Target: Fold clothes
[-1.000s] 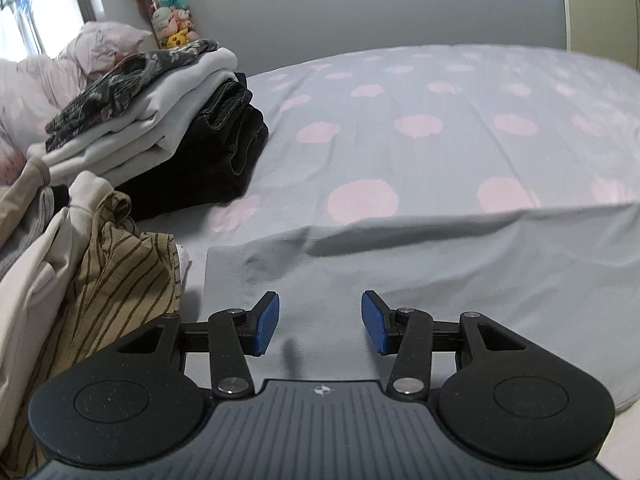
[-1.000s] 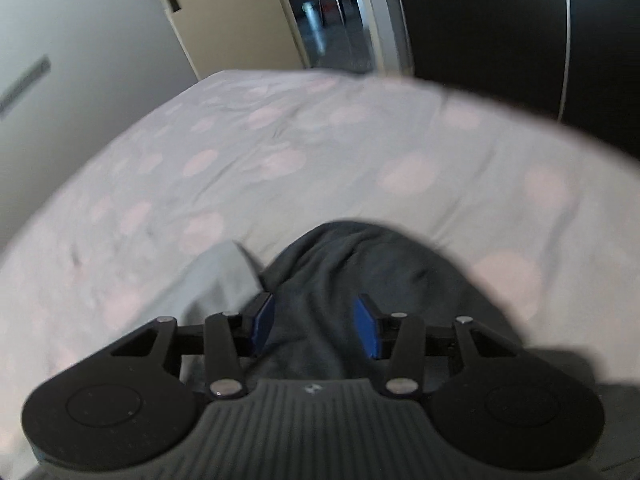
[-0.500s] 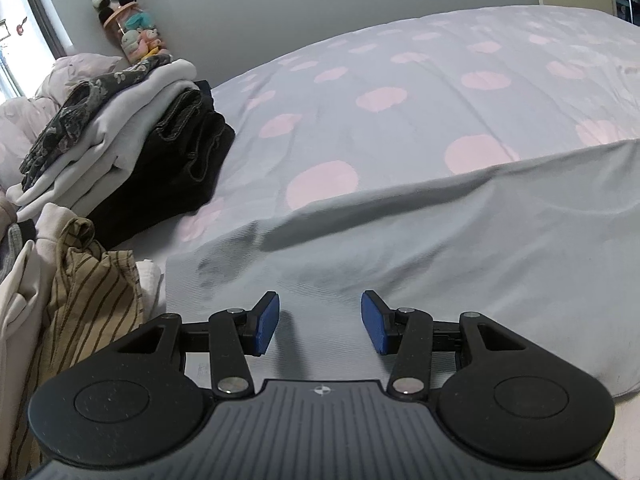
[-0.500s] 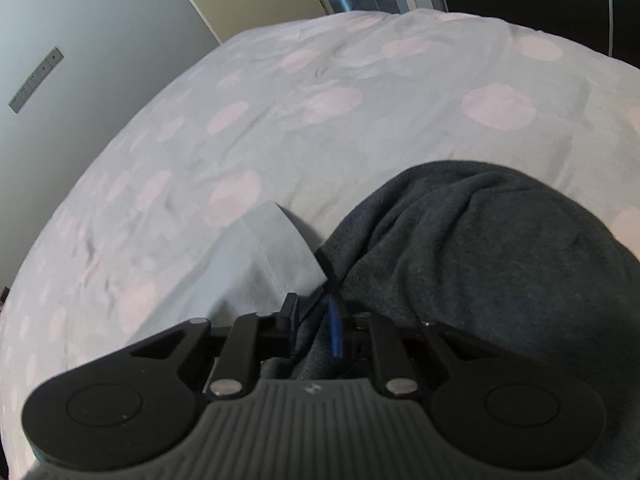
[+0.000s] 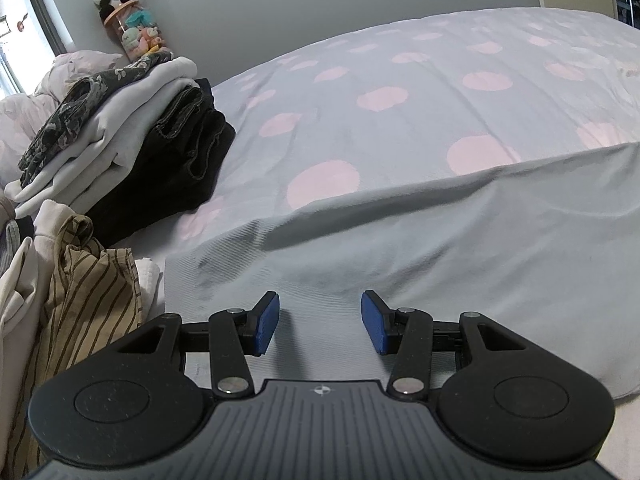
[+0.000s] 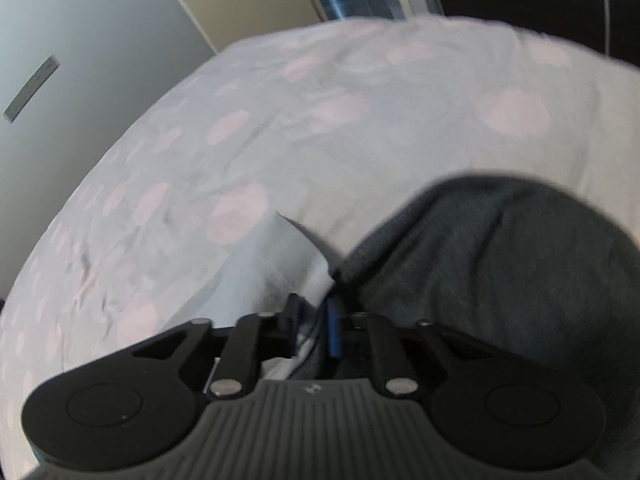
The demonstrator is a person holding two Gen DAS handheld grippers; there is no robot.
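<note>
A light grey garment (image 5: pixel 420 256) lies spread flat across the bed. My left gripper (image 5: pixel 320 322) is open and empty, hovering just over the garment's near left part. In the right wrist view the same light garment (image 6: pixel 264 268) shows a corner beside a dark grey garment (image 6: pixel 512 264). My right gripper (image 6: pixel 316 328) is shut on cloth where the two garments meet; the pinched piece looks like the dark grey garment's edge.
A stack of folded clothes (image 5: pixel 120 144) sits at the back left of the bed (image 5: pixel 400 92). A heap of unfolded clothes with a striped tan piece (image 5: pixel 80 300) lies at the near left. A jar of soft toys (image 5: pixel 132 32) stands by the wall.
My right gripper closed on the cloth and has lifted and shifted slightly; its view is now blurred. My left gripper stayed open and turned a little to the right over the light garment.
</note>
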